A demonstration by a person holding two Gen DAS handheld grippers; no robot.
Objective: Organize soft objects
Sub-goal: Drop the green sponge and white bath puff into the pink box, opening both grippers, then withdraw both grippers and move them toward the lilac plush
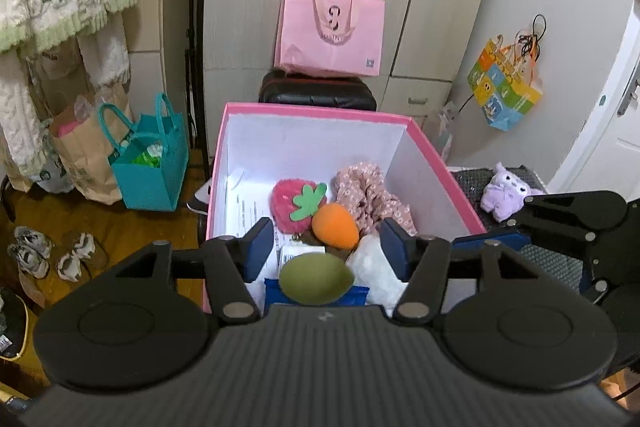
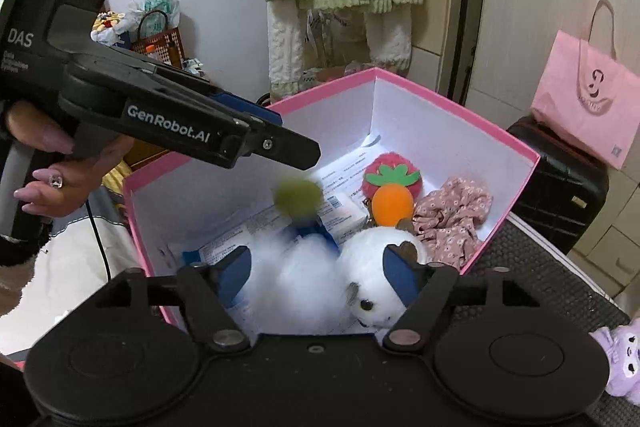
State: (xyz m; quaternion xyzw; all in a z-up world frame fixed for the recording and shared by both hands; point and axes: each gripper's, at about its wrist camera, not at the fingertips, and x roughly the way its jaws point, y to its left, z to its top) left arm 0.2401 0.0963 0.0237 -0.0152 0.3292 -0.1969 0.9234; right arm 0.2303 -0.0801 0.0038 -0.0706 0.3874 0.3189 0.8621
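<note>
Both grippers hang over the pink box [image 1: 320, 109], fingers apart, holding nothing.

Nearest in the left wrist view, the left gripper [image 1: 326, 247] has its blue pads set moderately apart; the green plush ball [image 1: 316, 279] is below the gap, touching neither pad (in the right wrist view it is blurred). In the right wrist view, the right gripper [image 2: 324, 273] stands wide, and the white plush animal [image 2: 372, 279] lies in the box beneath it, pads not pressing on it. Farther in, toward 12 o'clock, the orange plush [image 1: 335, 227] lies against the strawberry plush [image 1: 298, 205], with the pink floral cloth [image 1: 370, 195] at 1 o'clock. Outside the box, at 3 o'clock, a purple plush toy [image 1: 504, 193] sits on the dark mat [image 1: 560, 259]. Beyond, a pink bag [image 1: 330, 31] rests on a black suitcase [image 1: 318, 91].
</note>
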